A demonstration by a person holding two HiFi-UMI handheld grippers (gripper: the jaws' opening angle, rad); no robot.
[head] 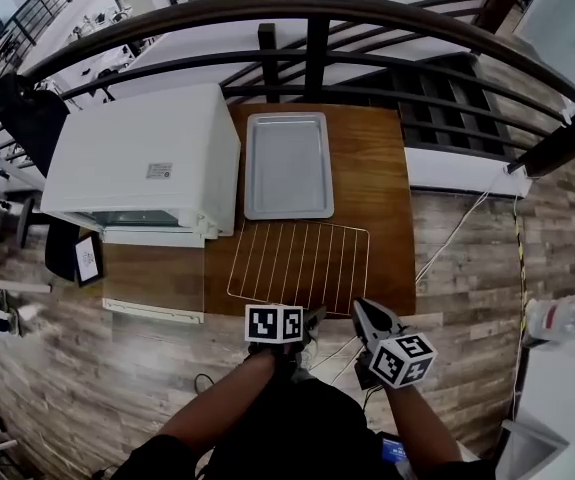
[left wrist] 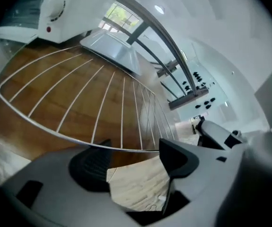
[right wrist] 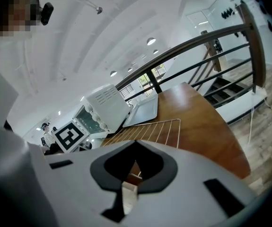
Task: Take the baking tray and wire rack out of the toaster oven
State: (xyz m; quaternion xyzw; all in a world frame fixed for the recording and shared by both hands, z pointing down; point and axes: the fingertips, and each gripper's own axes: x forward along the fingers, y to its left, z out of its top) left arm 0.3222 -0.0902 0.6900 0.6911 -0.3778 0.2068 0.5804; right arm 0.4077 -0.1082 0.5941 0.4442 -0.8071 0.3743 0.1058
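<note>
Left claw (left wrist: 133, 155) spread, rack (left wrist: 123, 112) seemingly at tips

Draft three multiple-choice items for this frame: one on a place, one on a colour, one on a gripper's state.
1. Where does the wire rack lie?
A. on the table, nearer the person than the baking tray
B. under that tray
C. on top of that tray

2. What colour is the toaster oven casing?
A. black
B. white
C. red

3. How does the left gripper stand?
A. shut on the rack
B. shut on the tray
C. open

Answers:
1. A: the head view shows the rack flat on the wood in front of the tray.
2. B: the casing is white.
3. C: the left gripper view shows its jaws apart, pressing nothing.
</note>
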